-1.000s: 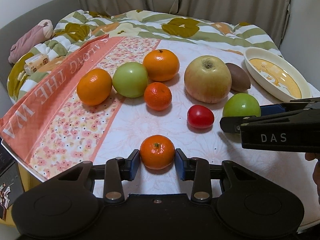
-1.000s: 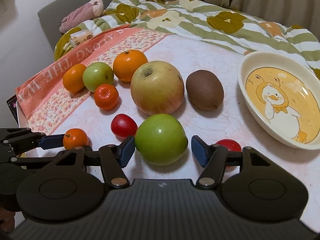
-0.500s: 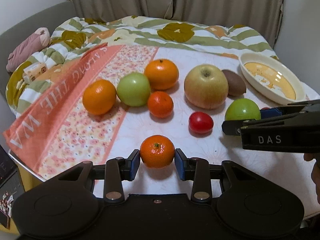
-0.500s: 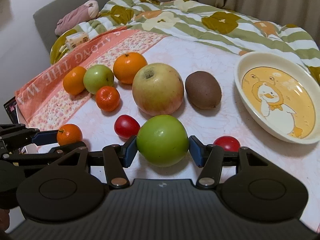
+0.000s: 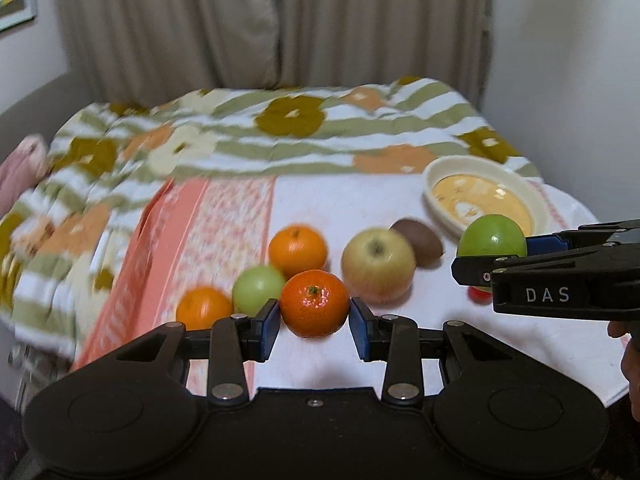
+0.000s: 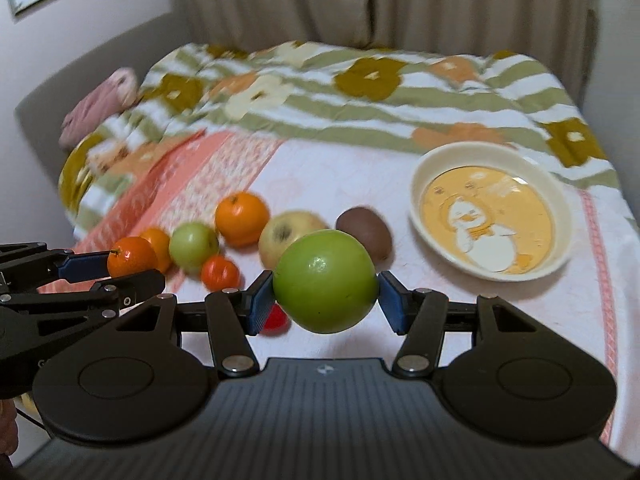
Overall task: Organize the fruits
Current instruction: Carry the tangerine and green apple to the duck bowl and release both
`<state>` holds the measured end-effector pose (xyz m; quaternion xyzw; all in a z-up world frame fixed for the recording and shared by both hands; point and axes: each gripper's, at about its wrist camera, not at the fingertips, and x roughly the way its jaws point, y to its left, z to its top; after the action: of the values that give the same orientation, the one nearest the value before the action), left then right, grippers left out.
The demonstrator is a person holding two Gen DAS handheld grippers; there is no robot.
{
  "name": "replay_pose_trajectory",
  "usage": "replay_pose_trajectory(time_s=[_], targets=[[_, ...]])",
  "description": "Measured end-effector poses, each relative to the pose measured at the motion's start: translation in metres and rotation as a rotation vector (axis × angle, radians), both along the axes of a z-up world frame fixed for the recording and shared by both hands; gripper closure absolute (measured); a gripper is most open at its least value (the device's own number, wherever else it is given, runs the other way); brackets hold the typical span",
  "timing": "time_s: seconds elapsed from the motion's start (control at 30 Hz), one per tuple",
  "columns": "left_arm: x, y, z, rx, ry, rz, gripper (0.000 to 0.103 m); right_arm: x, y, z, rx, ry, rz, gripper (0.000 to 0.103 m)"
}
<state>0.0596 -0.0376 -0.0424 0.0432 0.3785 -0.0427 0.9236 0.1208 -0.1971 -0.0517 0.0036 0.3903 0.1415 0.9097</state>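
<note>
Left gripper clamped on small glossy orange mandarin, centre frame, lifted. Right gripper squeezing round smooth green apple at widest part, mid-frame. Apple likely firm, heavier, slick; mandarin soft, go gentle.

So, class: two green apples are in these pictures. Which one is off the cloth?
The green apple clamped between the right gripper's fingers, held above the cloth. The other green apple sits among the oranges.
</note>
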Motion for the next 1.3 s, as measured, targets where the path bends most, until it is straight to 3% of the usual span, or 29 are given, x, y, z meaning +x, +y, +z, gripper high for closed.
replay_pose_trajectory(time_s=[0.27,0.57,0.83,1.0,1.3], targets=[[0.04,-0.016,0.03,0.029,-0.068,-0.213,0.062,0.009,-0.027,0.029,0.029,-0.043,-0.208,0.032],[0.106,-0.073,0.038,-0.002,-0.089,-0.299,0.062,0.057,-0.097,0.035,0.007,-0.05,-0.304,0.032],[0.176,-0.131,0.014,-0.01,-0.029,-0.335,0.062,0.117,-0.155,0.01,-0.021,-0.023,-0.304,0.032],[0.212,-0.162,-0.016,0.001,0.03,-0.348,0.062,0.154,-0.178,-0.009,-0.018,-0.002,-0.29,0.032],[0.249,-0.198,-0.065,0.049,0.09,-0.375,0.062,0.195,-0.201,-0.039,0.001,0.038,-0.255,0.032]])
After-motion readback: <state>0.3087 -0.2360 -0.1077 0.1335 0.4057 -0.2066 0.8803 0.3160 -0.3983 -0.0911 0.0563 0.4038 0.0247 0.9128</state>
